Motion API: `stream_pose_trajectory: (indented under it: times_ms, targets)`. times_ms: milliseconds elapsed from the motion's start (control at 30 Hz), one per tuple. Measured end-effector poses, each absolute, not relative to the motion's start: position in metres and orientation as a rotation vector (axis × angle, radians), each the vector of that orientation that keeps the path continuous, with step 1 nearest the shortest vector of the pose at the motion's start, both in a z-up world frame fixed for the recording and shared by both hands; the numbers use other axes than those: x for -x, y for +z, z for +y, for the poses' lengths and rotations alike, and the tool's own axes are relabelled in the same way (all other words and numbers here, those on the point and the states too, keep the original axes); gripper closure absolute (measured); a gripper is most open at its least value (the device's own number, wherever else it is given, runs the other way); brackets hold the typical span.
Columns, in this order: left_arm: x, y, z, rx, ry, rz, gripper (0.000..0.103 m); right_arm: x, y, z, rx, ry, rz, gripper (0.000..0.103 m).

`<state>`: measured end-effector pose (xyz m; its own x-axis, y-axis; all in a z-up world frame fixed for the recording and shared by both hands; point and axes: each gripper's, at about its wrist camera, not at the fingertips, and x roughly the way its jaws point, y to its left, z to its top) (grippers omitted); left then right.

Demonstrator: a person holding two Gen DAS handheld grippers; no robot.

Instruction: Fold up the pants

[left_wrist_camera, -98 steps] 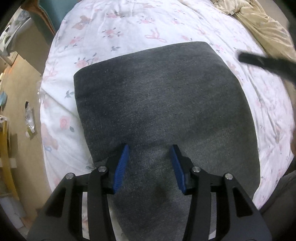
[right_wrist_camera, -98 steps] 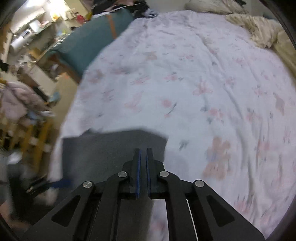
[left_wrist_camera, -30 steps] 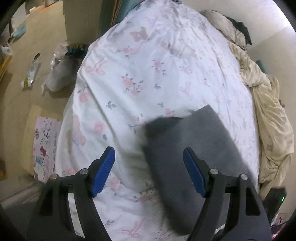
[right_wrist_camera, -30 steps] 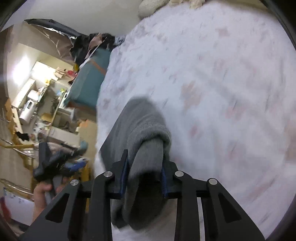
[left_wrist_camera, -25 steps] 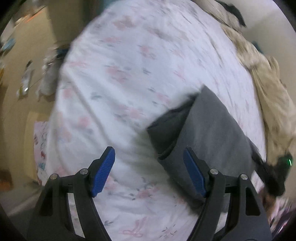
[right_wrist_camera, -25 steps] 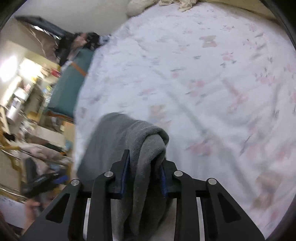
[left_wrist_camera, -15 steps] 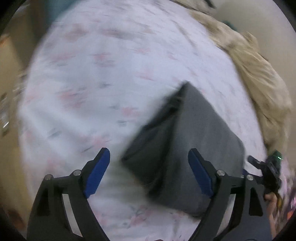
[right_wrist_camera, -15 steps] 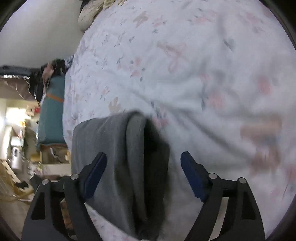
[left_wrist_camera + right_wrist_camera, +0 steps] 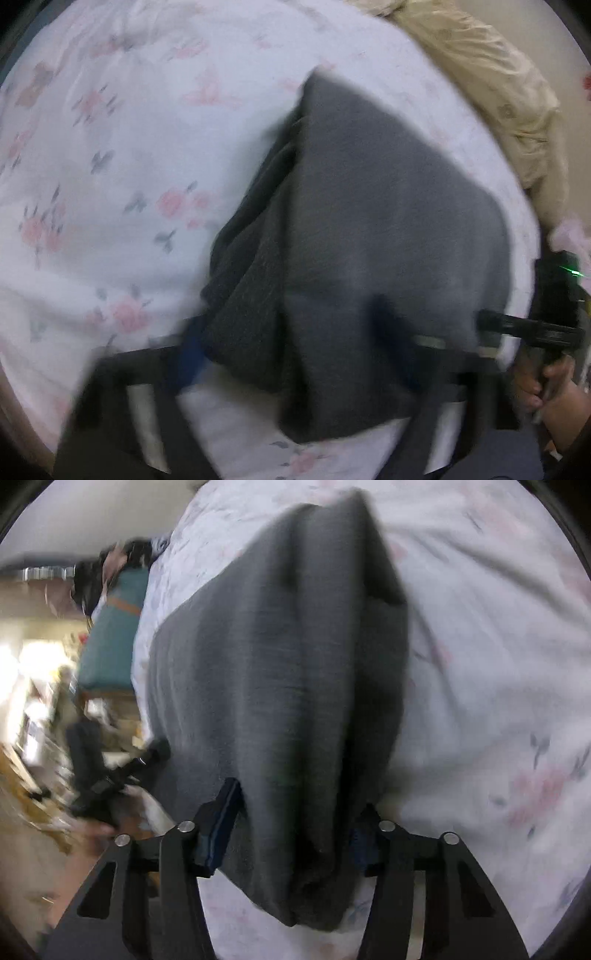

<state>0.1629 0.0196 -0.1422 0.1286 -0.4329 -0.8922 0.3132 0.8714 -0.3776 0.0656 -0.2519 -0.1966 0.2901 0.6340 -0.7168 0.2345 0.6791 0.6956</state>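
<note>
The grey pants (image 9: 369,206) lie folded in a thick stack on the white flowered bedsheet (image 9: 129,147). In the blurred left wrist view my left gripper (image 9: 291,341) straddles the stack's near corner. Its jaws are closing, the cloth lies between them, and the pads still stand wide. In the right wrist view my right gripper (image 9: 293,834) has the rolled end of the pants (image 9: 280,646) between its closing jaws. Both blue pads (image 9: 223,827) lie against the cloth. The right gripper's black body (image 9: 517,328) and a hand (image 9: 550,384) show at the far right edge of the stack.
A crumpled beige blanket (image 9: 498,74) lies along the bed's far right side. Beyond the bed's left edge in the right wrist view stand a teal piece of furniture (image 9: 110,646) and a cluttered room floor. The sheet (image 9: 498,664) spreads right of the pants.
Both grippers have dropped closer onto the folded pants. The right jaws let the fold go, spread wide, then narrowed onto the stack's end. The left gripper swung over the near corner.
</note>
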Motion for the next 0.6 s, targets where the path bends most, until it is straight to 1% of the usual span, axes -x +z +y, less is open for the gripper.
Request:
stream_pose_trajectory:
  times_ms: [33,67,133,267,367,400,433,467,500,533,567,600]
  targets:
    - [-0.163,-0.132,0.018,0.105,-0.54,1.313,0.076,-0.068,-0.192,-0.252,-0.822,0.317,1.267,0.074]
    - [-0.161,-0.119,0.016,0.102,-0.543,1.288,0.078,-0.07,-0.184,-0.252,-0.803,0.319,1.242,0.077]
    - [-0.153,-0.094,0.013,0.096,-0.535,1.216,0.081,-0.076,-0.158,-0.251,-0.728,0.329,1.189,0.078]
    - [-0.136,-0.045,0.018,0.184,-0.48,1.138,0.081,-0.101,-0.099,-0.261,-0.596,0.398,1.098,0.079]
    - [-0.097,-0.021,0.032,0.318,-0.396,1.059,0.081,-0.123,-0.069,-0.263,-0.496,0.501,1.087,0.078]
    - [-0.086,-0.024,0.036,0.346,-0.375,1.048,0.081,-0.123,-0.062,-0.26,-0.448,0.529,1.084,0.078]
    - [-0.068,-0.031,0.039,0.373,-0.34,1.046,0.078,-0.12,-0.057,-0.257,-0.401,0.546,1.083,0.077]
    - [-0.052,-0.043,0.041,0.39,-0.298,1.071,0.076,-0.12,-0.058,-0.257,-0.372,0.557,1.1,0.072]
    - [-0.041,-0.063,0.04,0.41,-0.259,1.14,0.072,-0.117,-0.067,-0.26,-0.377,0.557,1.14,0.067]
    - [-0.031,-0.089,0.04,0.409,-0.21,1.244,0.069,-0.114,-0.08,-0.264,-0.396,0.535,1.192,0.06]
    - [-0.023,-0.115,0.041,0.363,-0.127,1.363,0.069,-0.111,-0.101,-0.268,-0.407,0.491,1.267,0.056]
    - [-0.019,-0.134,0.045,0.304,-0.041,1.448,0.068,-0.108,-0.125,-0.271,-0.406,0.441,1.362,0.056]
